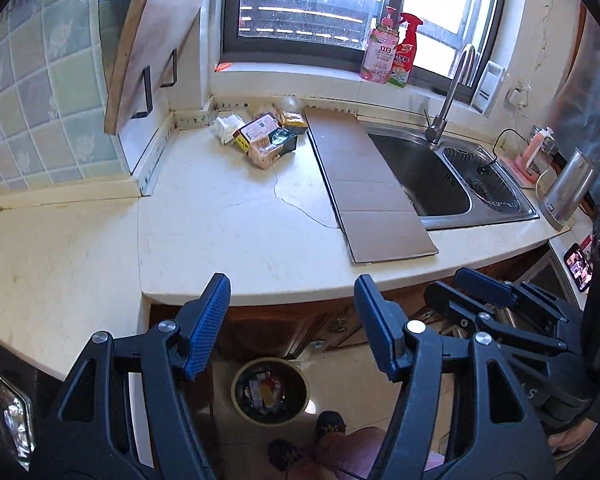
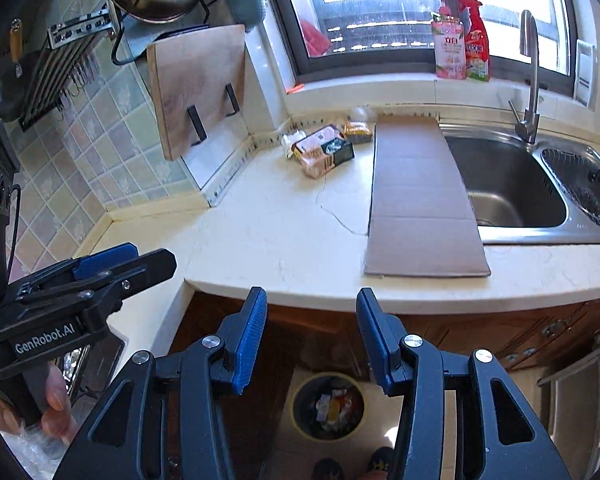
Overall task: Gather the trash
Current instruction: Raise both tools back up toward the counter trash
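Sunlit kitchen corner with a pale, cracked stone counter (image 1: pixel 220 216), a steel sink (image 1: pixel 420 176) and a flat strip of brown cardboard (image 1: pixel 364 184) lying along the sink's left edge. Between pickups, by the look of it: left gripper (image 1: pixel 292 320) and right gripper (image 2: pixel 312 336) both raised over the counter's front edge, jaws spread and empty, above the round bin (image 1: pixel 270 392) of scraps on the floor. Next, most likely a reach to the trash pile (image 1: pixel 262 136) just left of the cardboard's far end — crumpled white tissue, a glossy pink carton, crinkly wrappers — soft, light things calling for a gentle pinch.
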{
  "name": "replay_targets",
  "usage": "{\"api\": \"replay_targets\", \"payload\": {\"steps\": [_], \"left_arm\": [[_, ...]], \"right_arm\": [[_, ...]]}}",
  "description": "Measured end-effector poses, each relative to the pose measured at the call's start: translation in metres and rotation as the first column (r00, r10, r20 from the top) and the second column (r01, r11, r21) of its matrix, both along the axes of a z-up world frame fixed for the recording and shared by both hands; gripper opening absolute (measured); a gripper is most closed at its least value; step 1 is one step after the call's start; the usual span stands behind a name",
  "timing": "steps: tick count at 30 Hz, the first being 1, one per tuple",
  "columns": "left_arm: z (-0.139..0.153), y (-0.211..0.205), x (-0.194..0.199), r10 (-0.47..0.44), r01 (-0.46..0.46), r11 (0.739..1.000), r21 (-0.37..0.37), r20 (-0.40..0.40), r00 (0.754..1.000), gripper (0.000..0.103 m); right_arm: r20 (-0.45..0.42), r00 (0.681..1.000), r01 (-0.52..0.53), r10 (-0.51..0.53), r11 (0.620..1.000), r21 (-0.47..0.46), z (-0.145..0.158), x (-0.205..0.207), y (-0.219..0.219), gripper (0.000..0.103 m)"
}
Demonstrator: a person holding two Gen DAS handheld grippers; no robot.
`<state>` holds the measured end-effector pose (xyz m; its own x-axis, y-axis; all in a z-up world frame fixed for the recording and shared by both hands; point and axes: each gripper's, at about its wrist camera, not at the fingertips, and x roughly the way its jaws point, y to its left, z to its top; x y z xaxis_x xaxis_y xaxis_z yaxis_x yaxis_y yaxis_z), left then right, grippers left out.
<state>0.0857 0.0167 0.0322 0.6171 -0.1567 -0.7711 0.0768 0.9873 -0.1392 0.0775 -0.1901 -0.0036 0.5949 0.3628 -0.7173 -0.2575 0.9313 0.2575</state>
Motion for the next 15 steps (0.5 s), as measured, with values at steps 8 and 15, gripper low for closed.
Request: {"api": "replay_targets", "payload": {"steps": [8,15], "left_arm": [[-0.010,-0.001,0.029,0.005,-0.005,1.000,0.017,-0.009,1.000,0.061],[-0.021,0.004,0.077,0.053,-0.052,0.998,0.040,-0.024,0.998,0.061]], "right_arm": [[0.016,1.000,0.021,-0.022,0.999,0.026,0.008,0.031,0.002,0.047],[-0.007,1.000,-0.005,0.006,0.999,0.046,-0.008,0.090,0.010,0.047]]}}
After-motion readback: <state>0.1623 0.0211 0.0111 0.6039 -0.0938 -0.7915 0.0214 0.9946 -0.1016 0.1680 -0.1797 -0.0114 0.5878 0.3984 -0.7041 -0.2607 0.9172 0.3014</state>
